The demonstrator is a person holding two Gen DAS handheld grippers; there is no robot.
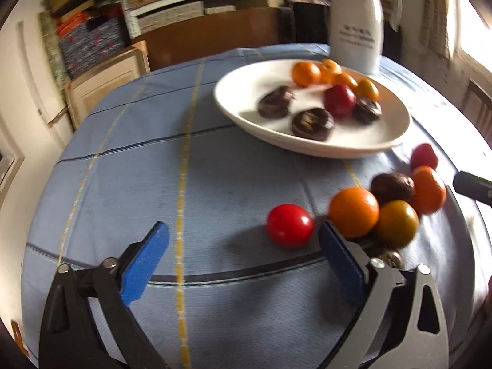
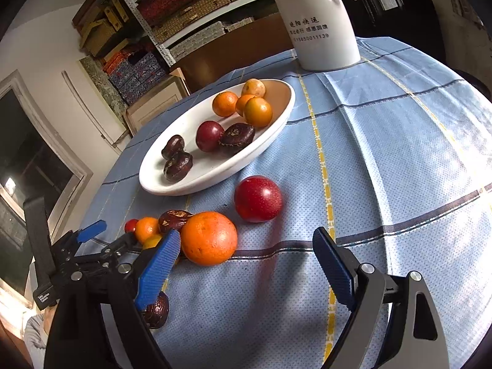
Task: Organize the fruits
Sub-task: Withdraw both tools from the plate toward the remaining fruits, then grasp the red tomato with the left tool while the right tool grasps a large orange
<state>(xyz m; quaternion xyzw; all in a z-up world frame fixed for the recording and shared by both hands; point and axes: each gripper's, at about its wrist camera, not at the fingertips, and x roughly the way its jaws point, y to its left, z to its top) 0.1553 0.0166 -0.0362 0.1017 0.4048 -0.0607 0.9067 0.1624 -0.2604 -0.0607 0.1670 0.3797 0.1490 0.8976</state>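
Left wrist view: the white jug (image 1: 356, 27) bears grey print, too blurred to read. The white dish (image 1: 246, 98) holds oranges and dark fruits. The left tool (image 1: 243, 240) gapes empty; a red fruit (image 1: 289, 225) lies loose on the worktop (image 1: 153, 169).

Right wrist view: the jug's label ends "15850011139". The right tool (image 2: 246, 247) is released, with a big orange (image 2: 209, 238) just beyond its fingers, perhaps touching one.
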